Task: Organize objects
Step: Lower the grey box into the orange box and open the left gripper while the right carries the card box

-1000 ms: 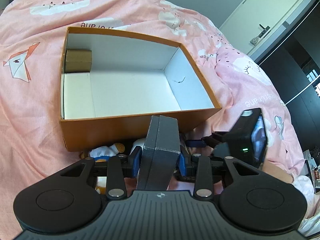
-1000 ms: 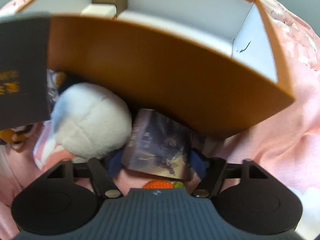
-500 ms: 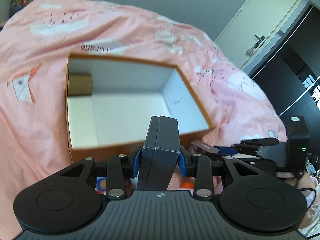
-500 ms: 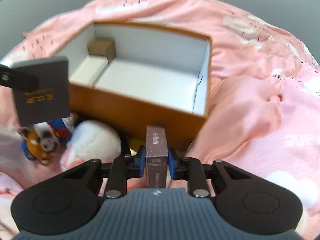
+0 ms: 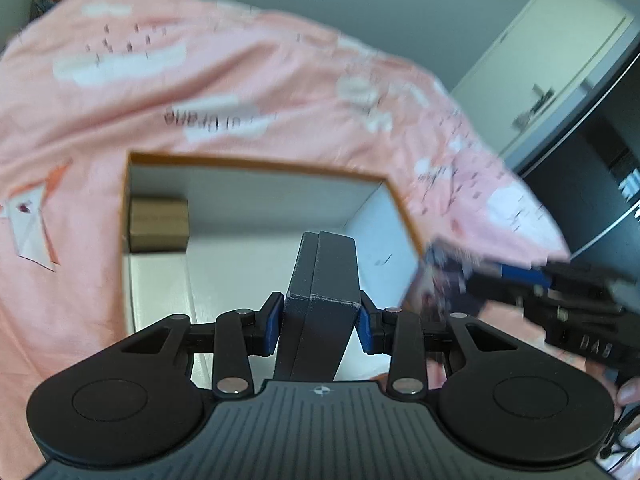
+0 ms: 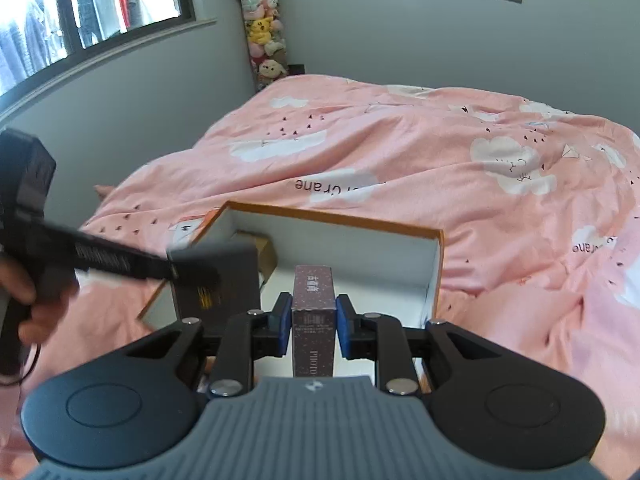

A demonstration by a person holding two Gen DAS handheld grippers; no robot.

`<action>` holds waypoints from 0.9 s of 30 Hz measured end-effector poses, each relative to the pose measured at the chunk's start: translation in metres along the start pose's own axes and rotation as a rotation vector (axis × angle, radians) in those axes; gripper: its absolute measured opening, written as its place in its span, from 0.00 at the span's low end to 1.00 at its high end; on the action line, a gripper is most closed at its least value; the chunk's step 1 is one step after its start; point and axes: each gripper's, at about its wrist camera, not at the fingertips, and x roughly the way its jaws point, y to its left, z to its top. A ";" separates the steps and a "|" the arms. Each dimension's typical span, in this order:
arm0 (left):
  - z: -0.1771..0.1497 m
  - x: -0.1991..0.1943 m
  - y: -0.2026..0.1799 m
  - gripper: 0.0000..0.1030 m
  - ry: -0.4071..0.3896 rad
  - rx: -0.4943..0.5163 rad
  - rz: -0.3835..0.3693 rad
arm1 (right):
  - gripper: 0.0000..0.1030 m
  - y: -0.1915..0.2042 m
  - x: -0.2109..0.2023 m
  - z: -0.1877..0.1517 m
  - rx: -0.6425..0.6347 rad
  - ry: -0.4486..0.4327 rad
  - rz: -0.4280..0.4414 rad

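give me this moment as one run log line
left gripper: shut on dark grey box | right gripper: shut on slim purple box | orange box: open on pink bedcover, small cardboard box inside

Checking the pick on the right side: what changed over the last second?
The right hand-held gripper closed on the slim purple box, which lay low beside the plush toys, and lifted it above the orange box. The left hand-held gripper carried its dark grey box over the orange box's opening. Unchanged: left grip, orange box on the pink duvet, small cardboard box in its corner.
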 end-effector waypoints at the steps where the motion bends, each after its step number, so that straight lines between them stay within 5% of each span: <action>1: 0.001 0.011 0.004 0.41 0.037 -0.005 -0.001 | 0.23 -0.002 0.011 0.004 -0.003 0.013 -0.006; 14: 0.005 0.086 0.042 0.41 0.353 -0.054 -0.041 | 0.23 -0.025 0.109 -0.006 0.043 0.271 0.091; 21: 0.014 0.098 0.047 0.40 0.401 -0.078 -0.023 | 0.23 -0.030 0.134 -0.005 0.062 0.361 0.144; 27: 0.015 0.092 0.048 0.58 0.391 -0.037 0.063 | 0.24 -0.039 0.145 -0.001 0.105 0.379 0.173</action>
